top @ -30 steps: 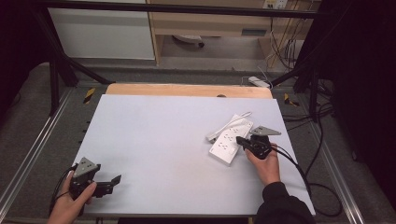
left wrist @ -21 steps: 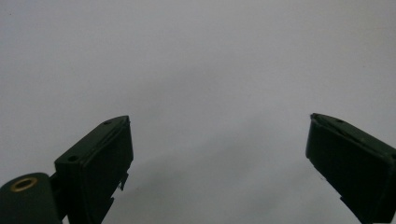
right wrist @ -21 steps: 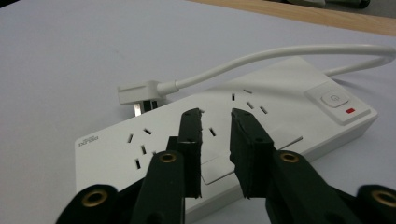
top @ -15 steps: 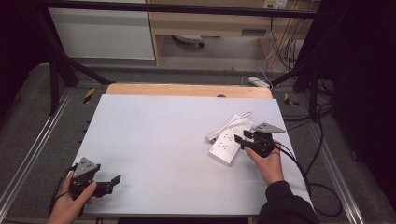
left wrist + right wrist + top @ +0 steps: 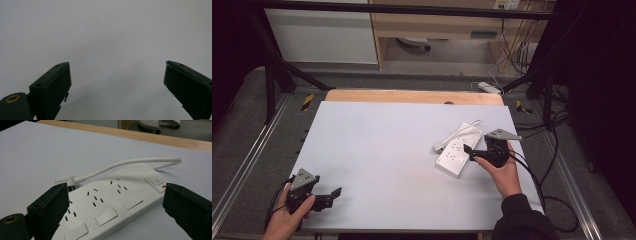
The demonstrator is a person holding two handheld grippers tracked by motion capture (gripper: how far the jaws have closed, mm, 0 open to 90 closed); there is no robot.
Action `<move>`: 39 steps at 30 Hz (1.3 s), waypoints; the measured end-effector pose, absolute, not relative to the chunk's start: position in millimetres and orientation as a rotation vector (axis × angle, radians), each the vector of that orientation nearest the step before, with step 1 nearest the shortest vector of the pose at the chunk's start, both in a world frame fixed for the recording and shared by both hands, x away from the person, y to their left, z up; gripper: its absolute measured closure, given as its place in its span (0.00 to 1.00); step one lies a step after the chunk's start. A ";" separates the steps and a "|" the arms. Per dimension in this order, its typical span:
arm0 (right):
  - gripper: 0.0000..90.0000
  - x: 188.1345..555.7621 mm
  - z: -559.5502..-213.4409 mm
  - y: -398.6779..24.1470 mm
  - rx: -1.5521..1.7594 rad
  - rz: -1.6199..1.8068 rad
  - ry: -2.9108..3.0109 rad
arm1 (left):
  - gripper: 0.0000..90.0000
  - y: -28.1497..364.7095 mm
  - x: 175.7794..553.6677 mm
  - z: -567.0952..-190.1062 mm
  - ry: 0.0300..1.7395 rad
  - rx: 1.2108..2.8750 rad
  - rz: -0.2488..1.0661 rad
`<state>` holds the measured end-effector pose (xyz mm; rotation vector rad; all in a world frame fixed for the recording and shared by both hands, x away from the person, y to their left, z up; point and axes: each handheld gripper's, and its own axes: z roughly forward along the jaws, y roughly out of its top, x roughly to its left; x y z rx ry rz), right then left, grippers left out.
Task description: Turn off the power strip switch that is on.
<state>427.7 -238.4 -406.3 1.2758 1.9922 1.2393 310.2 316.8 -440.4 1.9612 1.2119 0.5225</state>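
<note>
A white power strip (image 5: 456, 151) lies on the right side of the white table (image 5: 387, 150), with its white cable (image 5: 458, 132) looped along its far side. My right gripper (image 5: 470, 153) is at the strip's near-right edge, pointing left. In the right gripper view the strip (image 5: 112, 200), with several sockets and a switch at one end, lies between the spread jaws of the right gripper (image 5: 117, 188). The jaws have just been opening, and neither pad presses on the strip. My left gripper (image 5: 335, 195) rests open at the table's near-left corner, and the left gripper (image 5: 117, 67) has bare tabletop between its jaws.
A wooden strip (image 5: 412, 96) runs along the table's far edge. Dark cables (image 5: 542, 170) trail off the right side. Metal frame rails (image 5: 252, 155) flank the table. Another power strip (image 5: 488, 88) lies on the floor beyond the far edge.
The right gripper's jaws have spread apart at the power strip. The left gripper has stayed where it was.
</note>
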 end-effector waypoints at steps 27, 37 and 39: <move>0.04 415.7 -383.6 -257.9 1.185 1.274 1.925 | 0.08 316.4 309.8 -439.1 1.201 1.949 0.524; 0.04 407.3 -374.0 -269.4 1.195 1.289 1.920 | 0.08 316.2 309.9 -439.2 1.202 1.950 0.522; 0.04 405.2 -372.6 -272.3 1.201 1.293 1.909 | 0.08 316.2 309.9 -439.2 1.202 1.950 0.522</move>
